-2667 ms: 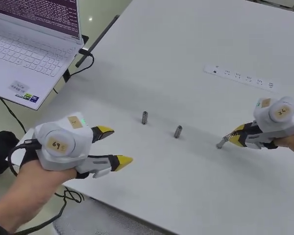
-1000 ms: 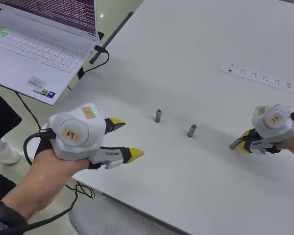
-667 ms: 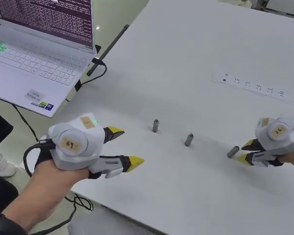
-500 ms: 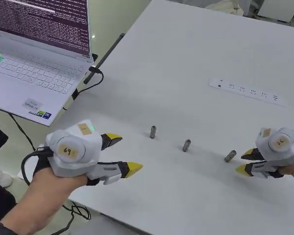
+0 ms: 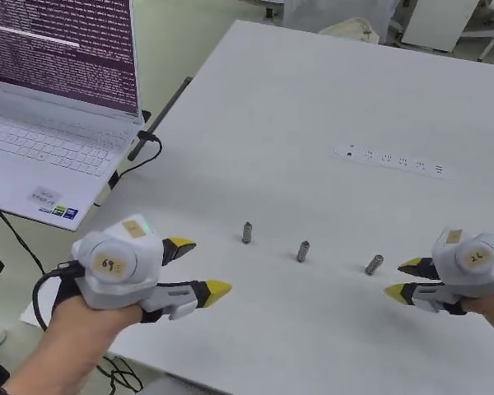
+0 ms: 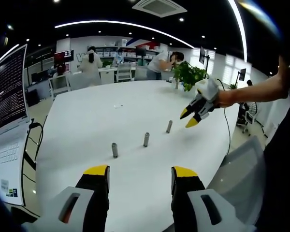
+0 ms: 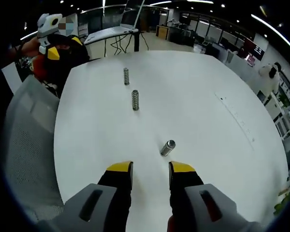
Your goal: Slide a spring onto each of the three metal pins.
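Three short metal pins stand in a row on the white table, each with a spring around it: left pin, middle pin, right pin. The right one leans a little. My right gripper is open, just right of the right pin and apart from it; in its own view that pin stands just ahead of the empty jaws. My left gripper is open and empty near the table's front left, short of the left pin.
An open laptop sits at the left with a black cable beside it. A white power strip lies farther back on the table. A grey chair back stands at the table's near edge.
My right gripper was shut on a spring at the right pin; it has opened, let the spring go and drawn back to the right. The left gripper has barely moved.
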`<move>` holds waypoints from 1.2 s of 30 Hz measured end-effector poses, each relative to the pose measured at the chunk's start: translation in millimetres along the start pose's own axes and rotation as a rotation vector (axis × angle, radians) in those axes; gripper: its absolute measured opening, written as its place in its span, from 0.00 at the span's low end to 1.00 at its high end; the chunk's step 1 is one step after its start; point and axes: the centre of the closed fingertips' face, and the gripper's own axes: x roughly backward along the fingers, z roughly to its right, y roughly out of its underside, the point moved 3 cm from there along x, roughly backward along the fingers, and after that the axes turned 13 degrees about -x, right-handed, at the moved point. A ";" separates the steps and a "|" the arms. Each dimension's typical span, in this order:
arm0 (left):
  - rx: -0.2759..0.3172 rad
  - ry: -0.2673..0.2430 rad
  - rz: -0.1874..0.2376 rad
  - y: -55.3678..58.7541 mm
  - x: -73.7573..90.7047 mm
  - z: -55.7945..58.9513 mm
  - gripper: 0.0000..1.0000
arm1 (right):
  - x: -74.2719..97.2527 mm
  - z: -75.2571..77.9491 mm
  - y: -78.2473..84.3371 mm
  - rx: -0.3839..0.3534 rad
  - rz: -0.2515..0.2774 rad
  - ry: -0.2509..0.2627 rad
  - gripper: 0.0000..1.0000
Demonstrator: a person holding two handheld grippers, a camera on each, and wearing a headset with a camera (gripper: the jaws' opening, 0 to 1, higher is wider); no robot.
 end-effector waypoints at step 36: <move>-0.002 0.000 0.050 -12.1 -0.3 -5.3 0.50 | 80.6 -76.0 32.0 -0.373 0.275 0.105 0.56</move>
